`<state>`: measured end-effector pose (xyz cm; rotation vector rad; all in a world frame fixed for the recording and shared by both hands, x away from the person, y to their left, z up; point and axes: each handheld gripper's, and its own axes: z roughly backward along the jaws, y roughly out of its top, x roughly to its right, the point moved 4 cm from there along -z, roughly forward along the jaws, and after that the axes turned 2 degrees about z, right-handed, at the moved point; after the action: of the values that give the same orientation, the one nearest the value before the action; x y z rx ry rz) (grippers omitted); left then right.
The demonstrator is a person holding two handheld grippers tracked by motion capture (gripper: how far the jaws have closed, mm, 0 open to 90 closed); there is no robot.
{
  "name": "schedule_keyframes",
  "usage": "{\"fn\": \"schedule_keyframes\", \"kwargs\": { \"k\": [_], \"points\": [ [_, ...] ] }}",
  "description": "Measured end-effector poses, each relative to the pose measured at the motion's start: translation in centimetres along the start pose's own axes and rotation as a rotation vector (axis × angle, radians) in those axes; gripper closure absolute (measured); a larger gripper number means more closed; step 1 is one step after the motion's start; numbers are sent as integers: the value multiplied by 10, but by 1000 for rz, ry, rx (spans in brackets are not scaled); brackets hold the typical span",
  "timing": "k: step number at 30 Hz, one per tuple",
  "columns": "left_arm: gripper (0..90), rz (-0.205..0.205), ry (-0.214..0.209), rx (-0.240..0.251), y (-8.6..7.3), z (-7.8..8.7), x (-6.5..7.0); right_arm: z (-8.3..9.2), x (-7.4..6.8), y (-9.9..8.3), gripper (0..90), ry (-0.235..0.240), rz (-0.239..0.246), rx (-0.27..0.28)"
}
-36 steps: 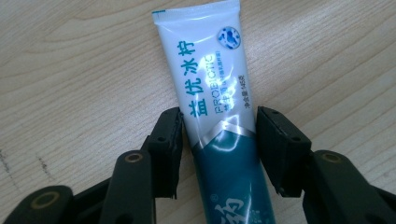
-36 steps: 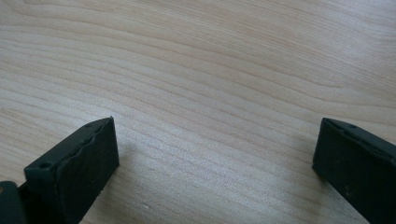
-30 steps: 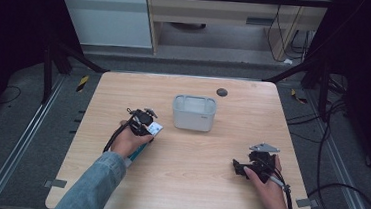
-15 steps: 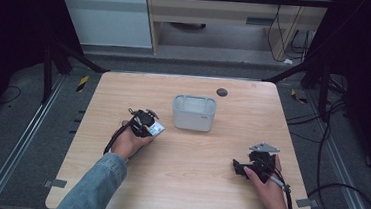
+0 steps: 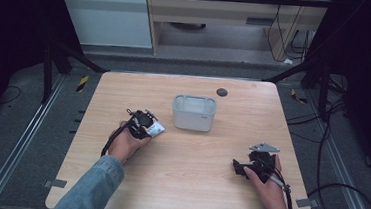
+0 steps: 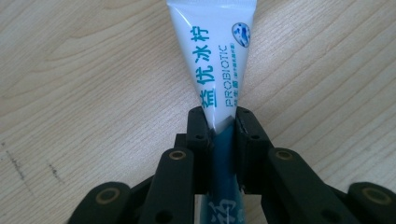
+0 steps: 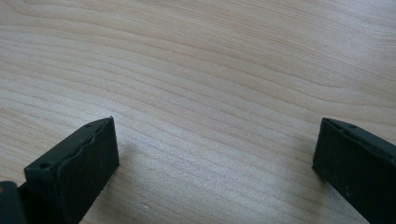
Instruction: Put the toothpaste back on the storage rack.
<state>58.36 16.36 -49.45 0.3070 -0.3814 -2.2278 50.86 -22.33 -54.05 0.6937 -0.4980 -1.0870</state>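
Observation:
A white tube [image 6: 219, 60] with teal print and the word PROBIOTIC lies on the wooden table [image 5: 124, 94], left of centre. My left gripper [image 6: 223, 122] is shut on the tube's darker teal lower part, and the wide white end fans out beyond the fingertips. Its jaws have just been closing with the tube between them. In the high view the left gripper [image 5: 147, 123] sits by the tube [image 5: 156, 129], a short way left of the bin. My right gripper [image 5: 238, 168] rests low at the table's front right. In its own view the right gripper [image 7: 215, 144] stands open over bare wood.
A grey rectangular bin [image 5: 193, 119] stands at the table's middle, open side up. A small dark disc [image 5: 221, 92] lies near the far edge behind it. Cables trail from both grippers toward the front edge. Dark frame posts and floor cables surround the table.

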Motion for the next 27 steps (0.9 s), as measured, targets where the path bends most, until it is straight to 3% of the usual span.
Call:
{"fn": "schedule_keyframes", "kwargs": {
  "k": [11, 27],
  "points": [
    [782, 25, 6, 148, -4, 40, -7, 0, 0, 0, 5, 0, -2, 1],
    [782, 39, -24, 273, 4, 67, -2, 0, 0, 0, 5, 0, -1, 1]
  ]
}}
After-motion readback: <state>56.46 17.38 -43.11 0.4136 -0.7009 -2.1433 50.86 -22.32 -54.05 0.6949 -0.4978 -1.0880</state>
